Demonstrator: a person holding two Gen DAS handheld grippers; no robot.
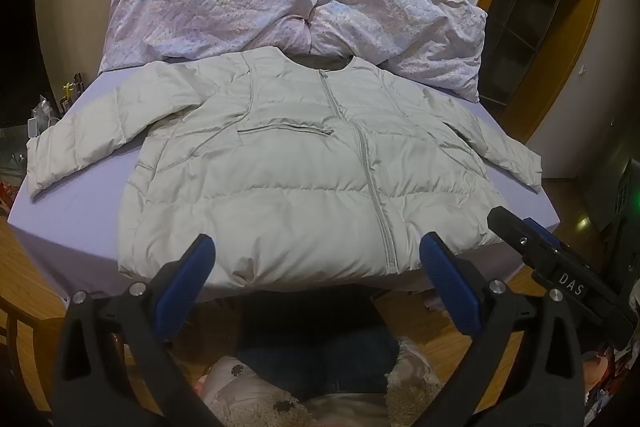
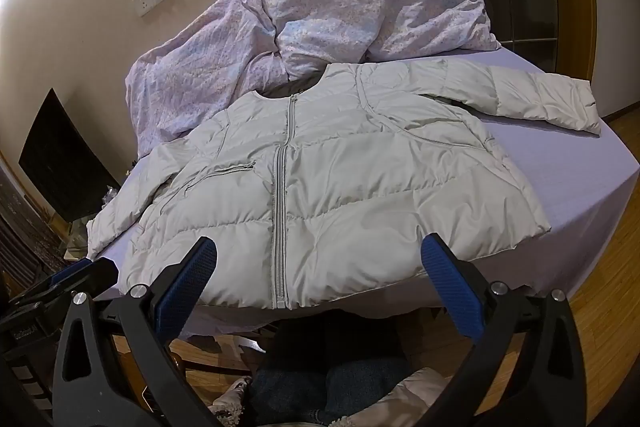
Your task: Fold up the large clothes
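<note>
Left wrist: duvet [image 1: 288,7] behind jacket [image 1: 288,163].

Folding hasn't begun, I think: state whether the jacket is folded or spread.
Spread: the jacket lies flat, zipped, both sleeves out.

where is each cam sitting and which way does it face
Left wrist: sits on the left tongs near the bed's foot, facing the jacket head-on and the crumpled duvet behind; its open blue-padded fingers, the right tongs' tip at right and the person's jeans below show.
Right wrist: sits on the right tongs, facing the jacket slightly from its right; open fingers, the left tongs' tip at left and jeans show.
Shared: jacket, duvet, lavender bed sheet.
</note>
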